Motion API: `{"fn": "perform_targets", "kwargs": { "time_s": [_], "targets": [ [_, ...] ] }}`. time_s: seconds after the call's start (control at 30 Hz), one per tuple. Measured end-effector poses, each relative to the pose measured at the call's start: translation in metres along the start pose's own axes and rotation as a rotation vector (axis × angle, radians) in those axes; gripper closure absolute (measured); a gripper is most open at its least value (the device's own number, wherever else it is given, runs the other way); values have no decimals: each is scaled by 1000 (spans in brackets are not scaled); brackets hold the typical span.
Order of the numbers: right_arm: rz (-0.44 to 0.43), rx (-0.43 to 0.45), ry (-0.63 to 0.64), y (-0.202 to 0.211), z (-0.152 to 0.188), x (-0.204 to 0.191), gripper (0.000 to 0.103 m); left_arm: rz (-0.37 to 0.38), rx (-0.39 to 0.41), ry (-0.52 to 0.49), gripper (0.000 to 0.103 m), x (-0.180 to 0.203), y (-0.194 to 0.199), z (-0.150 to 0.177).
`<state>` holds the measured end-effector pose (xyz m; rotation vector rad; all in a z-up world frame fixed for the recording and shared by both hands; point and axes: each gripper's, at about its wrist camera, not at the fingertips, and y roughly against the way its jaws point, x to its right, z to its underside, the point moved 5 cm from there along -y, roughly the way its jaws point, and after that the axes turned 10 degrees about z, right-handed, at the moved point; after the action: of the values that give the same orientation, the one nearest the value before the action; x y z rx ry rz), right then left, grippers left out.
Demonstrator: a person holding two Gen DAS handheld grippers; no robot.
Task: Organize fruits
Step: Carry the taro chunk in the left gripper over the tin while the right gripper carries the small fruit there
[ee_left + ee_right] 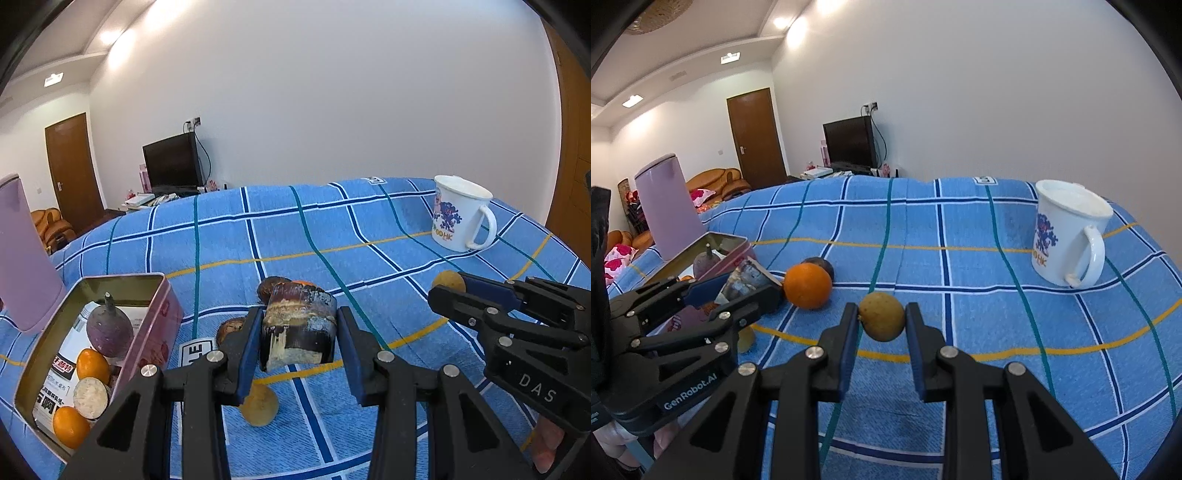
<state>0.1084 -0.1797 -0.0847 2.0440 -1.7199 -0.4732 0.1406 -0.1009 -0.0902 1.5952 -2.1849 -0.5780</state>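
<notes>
Open blue checked cloth surface (960,229) lies between the white printed mug (1067,236) at right and the pink rectangular tin (147,317) at left; loose round orange (808,286) and brown fruits crowd the tin's near side.

Blue plaid cloth (960,229), white mug (1067,240), orange fruit (807,286), lilac canister (670,206).

Home living room, television (849,142), sofa (718,181), checked tablecloth (960,229)

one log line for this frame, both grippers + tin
left gripper: shut on dark cut chunk | right gripper: shut on yellow-brown fruit | tin: open, holds oranges, purple fruit
</notes>
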Motion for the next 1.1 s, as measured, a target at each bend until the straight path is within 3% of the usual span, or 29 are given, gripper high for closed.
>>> {"fn": "perform_targets", "kwargs": {
  "time_s": [1.1],
  "targets": [
    [11, 145, 38, 27, -4, -7, 74, -44, 142, -40, 61, 7, 27, -3]
  ]
}}
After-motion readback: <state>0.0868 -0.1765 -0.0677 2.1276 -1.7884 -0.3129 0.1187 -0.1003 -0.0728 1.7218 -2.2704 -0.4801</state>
